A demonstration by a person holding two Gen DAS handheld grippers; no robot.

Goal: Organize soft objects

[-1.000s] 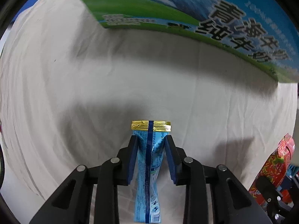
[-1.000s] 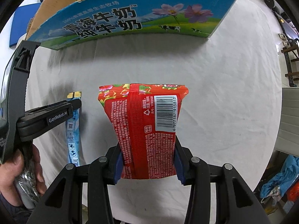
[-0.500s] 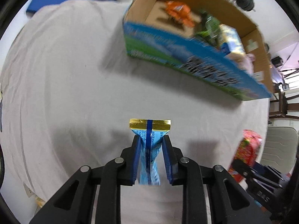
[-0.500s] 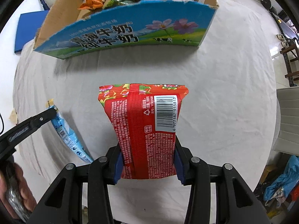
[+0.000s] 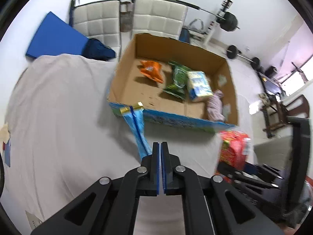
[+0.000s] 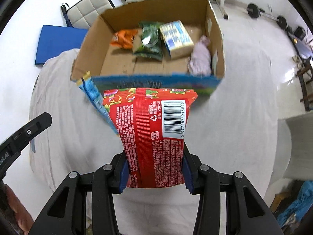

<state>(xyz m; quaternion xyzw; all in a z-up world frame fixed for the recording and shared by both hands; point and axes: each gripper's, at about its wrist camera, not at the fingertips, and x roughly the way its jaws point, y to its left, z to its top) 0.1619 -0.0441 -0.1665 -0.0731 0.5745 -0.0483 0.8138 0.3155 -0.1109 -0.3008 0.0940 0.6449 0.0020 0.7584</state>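
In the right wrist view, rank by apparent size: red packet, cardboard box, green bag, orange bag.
1. cardboard box
2. red packet, enlarged by its nearness to the camera
3. green bag
4. orange bag

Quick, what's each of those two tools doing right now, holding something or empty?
Left tool: closed, pinching the bottom end of the blue snack packet.
Right tool: closed on the red snack bag.
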